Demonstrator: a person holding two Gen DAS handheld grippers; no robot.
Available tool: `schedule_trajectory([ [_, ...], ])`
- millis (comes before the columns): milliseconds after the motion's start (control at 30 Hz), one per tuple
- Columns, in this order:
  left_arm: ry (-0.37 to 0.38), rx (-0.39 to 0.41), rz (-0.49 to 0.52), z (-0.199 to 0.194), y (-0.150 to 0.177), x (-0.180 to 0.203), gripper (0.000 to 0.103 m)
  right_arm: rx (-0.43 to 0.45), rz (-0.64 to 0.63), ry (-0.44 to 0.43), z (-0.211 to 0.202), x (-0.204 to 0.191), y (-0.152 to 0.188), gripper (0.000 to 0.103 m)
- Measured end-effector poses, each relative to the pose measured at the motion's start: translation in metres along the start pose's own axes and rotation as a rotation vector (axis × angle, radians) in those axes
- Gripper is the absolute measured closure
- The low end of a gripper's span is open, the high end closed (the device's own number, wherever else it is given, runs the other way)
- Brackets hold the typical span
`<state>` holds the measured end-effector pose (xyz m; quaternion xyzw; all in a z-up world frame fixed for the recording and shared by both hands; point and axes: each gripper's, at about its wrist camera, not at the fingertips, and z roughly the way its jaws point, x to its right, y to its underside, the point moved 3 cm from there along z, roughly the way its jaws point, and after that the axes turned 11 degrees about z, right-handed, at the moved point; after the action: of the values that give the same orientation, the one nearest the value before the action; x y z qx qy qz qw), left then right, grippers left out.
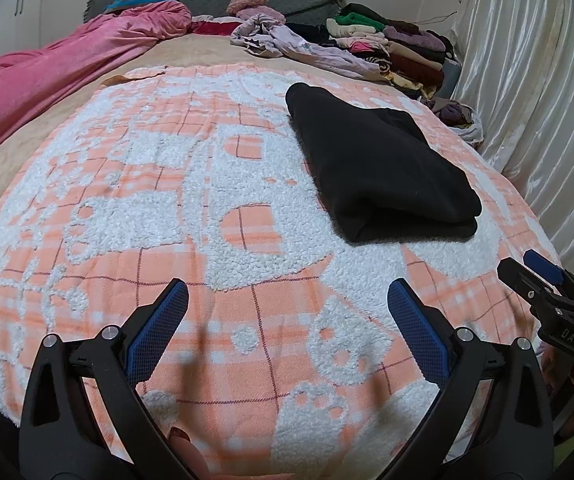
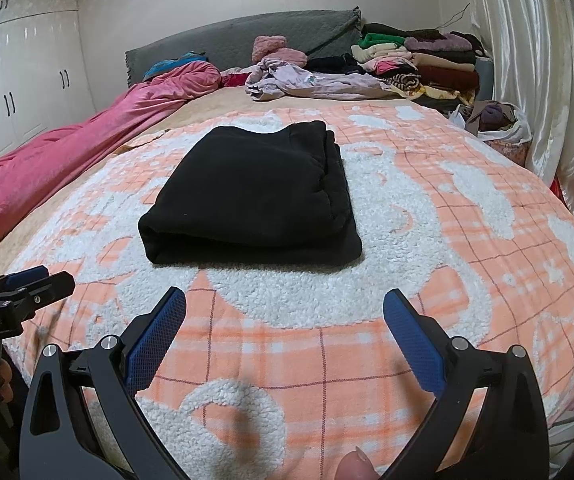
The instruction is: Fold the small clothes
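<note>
A black garment (image 1: 383, 164) lies folded into a thick rectangle on the orange-and-white blanket (image 1: 167, 208); it also shows in the right wrist view (image 2: 251, 196). My left gripper (image 1: 287, 292) is open and empty, hovering over the blanket, near and left of the garment. My right gripper (image 2: 285, 300) is open and empty, just in front of the garment's near fold. The right gripper also shows at the right edge of the left wrist view (image 1: 543, 276). The left gripper shows at the left edge of the right wrist view (image 2: 35, 280).
A pink quilt (image 2: 67, 156) lies along the left of the bed. A heap of loose pale clothes (image 2: 307, 80) and a stack of folded clothes (image 2: 427, 64) sit at the far end by a grey headboard (image 2: 247, 40). A bag of clothes (image 2: 495, 120) and curtains (image 2: 547, 80) stand at right.
</note>
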<state>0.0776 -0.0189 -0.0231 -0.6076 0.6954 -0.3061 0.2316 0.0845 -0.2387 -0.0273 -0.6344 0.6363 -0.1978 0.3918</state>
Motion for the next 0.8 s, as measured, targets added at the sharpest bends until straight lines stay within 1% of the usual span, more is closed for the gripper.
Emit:
schedule_trajectory([
  [433, -0.004, -0.007, -0.004, -0.0010, 0.0022, -0.0020, 0.010, -0.004, 0.000, 0.001, -0.0001, 0.0000, 0.0011, 0.004],
  [800, -0.021, -0.016, 0.000, -0.0002, 0.0025, -0.0022, 0.010, -0.003, 0.001, 0.004, -0.0009, -0.0008, 0.0016, 0.005],
])
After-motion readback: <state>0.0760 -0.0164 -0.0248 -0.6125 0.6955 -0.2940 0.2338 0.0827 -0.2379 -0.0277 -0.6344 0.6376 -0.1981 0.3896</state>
